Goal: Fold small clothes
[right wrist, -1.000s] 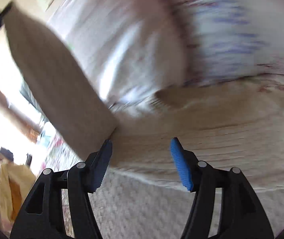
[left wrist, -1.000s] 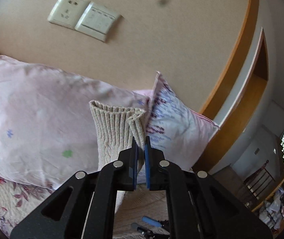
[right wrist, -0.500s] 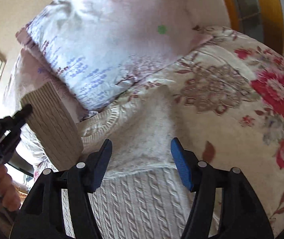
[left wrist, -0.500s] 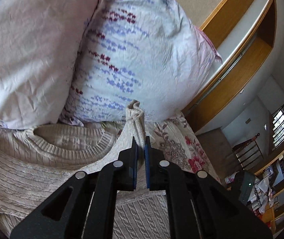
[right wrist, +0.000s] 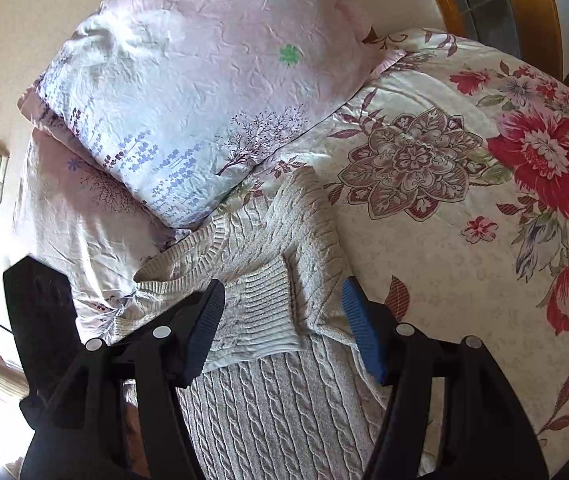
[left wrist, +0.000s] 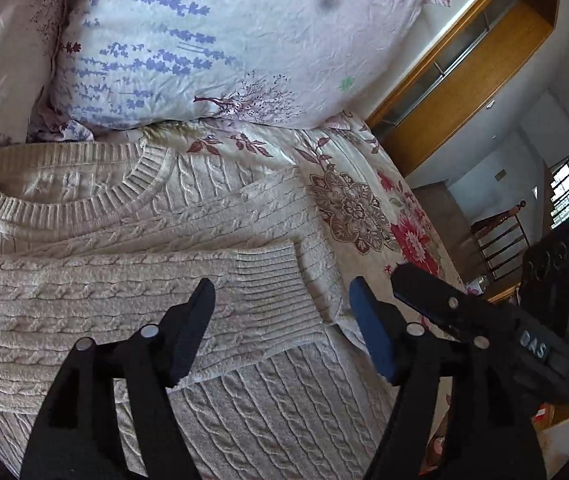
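My left gripper (left wrist: 280, 320) is opening, jaws apart, nothing pinched; the sleeve cuff (left wrist: 272, 288) lies flat just under the gap. My right gripper (right wrist: 284, 320) also stands apart, gripping nothing, hovering over the same cuff. The cream cable-knit sweater (right wrist: 268, 400) lies on the floral bedspread (right wrist: 464, 240), collar (left wrist: 84, 184) toward the pillows (right wrist: 188, 112), with the sleeve folded across the chest. In the left wrist view, the right gripper sits just beside mine at the right.
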`<state>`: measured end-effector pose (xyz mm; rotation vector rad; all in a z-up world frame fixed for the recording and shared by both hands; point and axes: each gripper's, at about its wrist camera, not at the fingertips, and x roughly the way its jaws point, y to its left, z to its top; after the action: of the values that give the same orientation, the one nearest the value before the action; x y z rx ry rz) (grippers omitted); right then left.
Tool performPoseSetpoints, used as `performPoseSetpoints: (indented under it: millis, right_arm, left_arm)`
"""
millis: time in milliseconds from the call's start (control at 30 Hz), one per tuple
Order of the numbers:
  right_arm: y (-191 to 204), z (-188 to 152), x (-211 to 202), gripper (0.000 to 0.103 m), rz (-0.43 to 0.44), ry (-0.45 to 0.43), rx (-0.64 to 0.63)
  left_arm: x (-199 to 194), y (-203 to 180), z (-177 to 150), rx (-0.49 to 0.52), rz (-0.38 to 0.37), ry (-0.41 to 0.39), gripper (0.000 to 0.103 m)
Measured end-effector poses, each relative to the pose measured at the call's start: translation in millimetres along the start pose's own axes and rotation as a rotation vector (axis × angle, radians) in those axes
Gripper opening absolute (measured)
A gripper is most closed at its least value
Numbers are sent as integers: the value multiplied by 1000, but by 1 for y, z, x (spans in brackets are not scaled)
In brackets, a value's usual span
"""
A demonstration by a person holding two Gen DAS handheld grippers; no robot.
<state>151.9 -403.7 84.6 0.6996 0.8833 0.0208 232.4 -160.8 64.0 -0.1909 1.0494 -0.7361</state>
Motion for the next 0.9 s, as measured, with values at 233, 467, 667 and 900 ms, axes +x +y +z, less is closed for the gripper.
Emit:
performPoseSetpoints:
  millis: [233,467,667,900]
  right_arm:
    - [30,6,42,50,-8,148,-91]
    - [25,-4,84,37,-97,251,-135]
    - [33,-18,85,17,-92,269,-216]
    - [69,2,53,8,-88,58,-324]
  left_arm:
    - [-67,29,-40,92,192,-88,85]
    - [-128,77,-98,27,407,-134,92]
    - [-147,117,-133,-167,457,-106,92]
    - [-149,120,-146,-182,475,-102,92]
